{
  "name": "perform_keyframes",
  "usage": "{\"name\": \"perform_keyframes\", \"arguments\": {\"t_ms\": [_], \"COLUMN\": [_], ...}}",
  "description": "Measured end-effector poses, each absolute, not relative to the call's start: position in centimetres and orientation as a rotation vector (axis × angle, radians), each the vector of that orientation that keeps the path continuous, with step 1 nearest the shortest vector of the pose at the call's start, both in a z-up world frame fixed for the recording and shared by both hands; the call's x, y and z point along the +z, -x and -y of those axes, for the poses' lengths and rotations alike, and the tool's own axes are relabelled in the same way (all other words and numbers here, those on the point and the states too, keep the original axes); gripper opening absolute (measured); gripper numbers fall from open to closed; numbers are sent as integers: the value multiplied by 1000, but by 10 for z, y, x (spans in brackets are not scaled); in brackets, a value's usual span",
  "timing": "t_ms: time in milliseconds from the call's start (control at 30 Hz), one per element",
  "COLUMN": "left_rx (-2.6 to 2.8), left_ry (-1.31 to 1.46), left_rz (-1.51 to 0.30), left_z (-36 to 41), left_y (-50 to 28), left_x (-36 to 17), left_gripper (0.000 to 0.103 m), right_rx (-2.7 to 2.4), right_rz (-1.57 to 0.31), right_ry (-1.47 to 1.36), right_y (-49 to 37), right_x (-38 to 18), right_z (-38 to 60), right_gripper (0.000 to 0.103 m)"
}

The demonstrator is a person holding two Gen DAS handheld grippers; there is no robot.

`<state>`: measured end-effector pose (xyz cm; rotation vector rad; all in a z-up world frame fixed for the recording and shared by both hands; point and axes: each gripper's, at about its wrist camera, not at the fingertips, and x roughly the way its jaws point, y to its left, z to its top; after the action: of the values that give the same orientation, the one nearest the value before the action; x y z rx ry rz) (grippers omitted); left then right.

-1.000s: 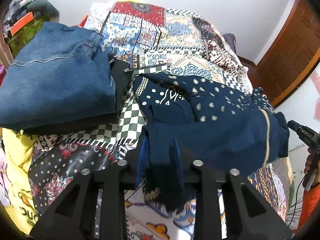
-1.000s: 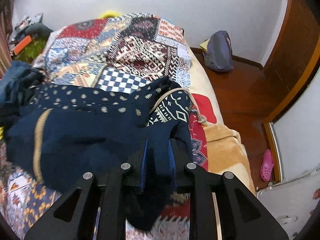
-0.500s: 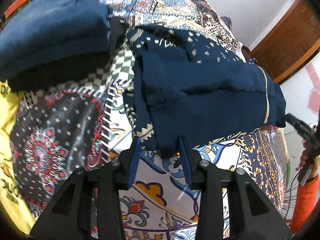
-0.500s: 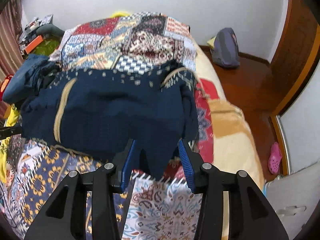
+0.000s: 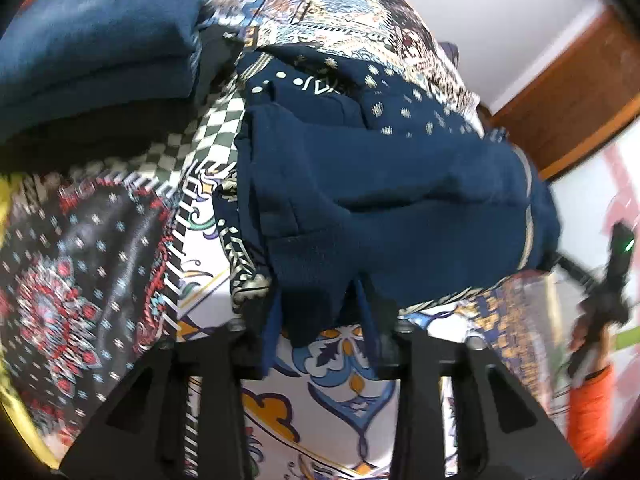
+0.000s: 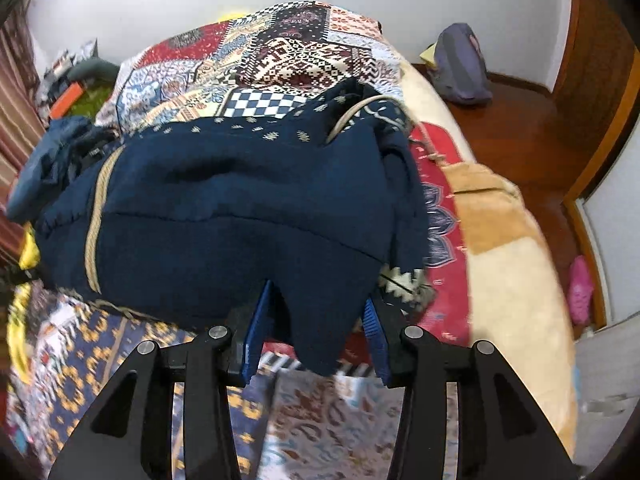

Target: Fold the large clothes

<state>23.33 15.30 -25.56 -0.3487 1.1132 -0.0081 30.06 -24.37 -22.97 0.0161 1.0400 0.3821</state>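
Note:
A navy blue garment (image 5: pixel 384 200) with small cream motifs and a tan stripe lies bunched in a folded heap on the patchwork bedspread (image 5: pixel 100 264). It also shows in the right wrist view (image 6: pixel 240 208). My left gripper (image 5: pixel 318 320) is open, its blue pads on either side of the garment's near left edge. My right gripper (image 6: pixel 316 336) is open, its pads spread around a hanging corner of the garment's near right edge. The right gripper also shows in the left wrist view (image 5: pixel 600 292), held by a hand in an orange sleeve.
Folded blue jeans (image 5: pixel 96 44) lie on a dark garment at the left of the bed. A purple bag (image 6: pixel 460 64) sits on the wooden floor by the wall. A pink slipper (image 6: pixel 580 288) lies at the right. Clutter (image 6: pixel 68 88) stands beyond the bed's far left.
Both grippers went from shut on the navy garment to open. The garment was carried forward, folded over onto itself, and now rests on the bed.

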Motion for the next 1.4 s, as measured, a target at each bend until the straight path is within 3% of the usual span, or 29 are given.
{"name": "perform_keyframes", "arguments": {"t_ms": [33, 100, 133, 400, 700, 967, 1067, 1133, 1167, 1300, 1400], "left_rx": [4, 15, 19, -33, -70, 119, 190, 191, 188, 163, 124], "left_ry": [295, 227, 203, 237, 288, 185, 131, 81, 66, 34, 7], "left_rz": [-1108, -1090, -1080, -960, -876, -892, -900, -896, -890, -867, -875], "left_z": [-147, -140, -137, -142, -159, -185, -185, -182, -179, -166, -150], "left_y": [-233, -231, -230, -244, -312, -381, -388, -388, -386, -376, -369], "left_x": [-253, -247, -244, -188, -141, -164, -177, -182, -183, -180, -179], "left_gripper": [13, 7, 6, 5, 3, 5, 11, 32, 36, 39, 47], "right_rx": [385, 397, 410, 447, 385, 312, 287, 270, 253, 225, 285], "right_rz": [-1038, -1026, -1019, -865, -798, -877, -923, -919, -901, -825, -840], "right_ry": [-20, -12, -12, 27, 56, 56, 60, 96, 116, 146, 107], "right_y": [-300, -297, -295, -293, -371, -433, -435, -432, -428, -417, -410], "right_x": [-229, -225, -222, -166, -136, -158, -168, -168, -167, -157, -154], "right_z": [242, 241, 242, 242, 219, 203, 197, 194, 193, 193, 191], "right_gripper": [28, 9, 8, 6, 6, 6, 11, 21, 31, 47, 47]}}
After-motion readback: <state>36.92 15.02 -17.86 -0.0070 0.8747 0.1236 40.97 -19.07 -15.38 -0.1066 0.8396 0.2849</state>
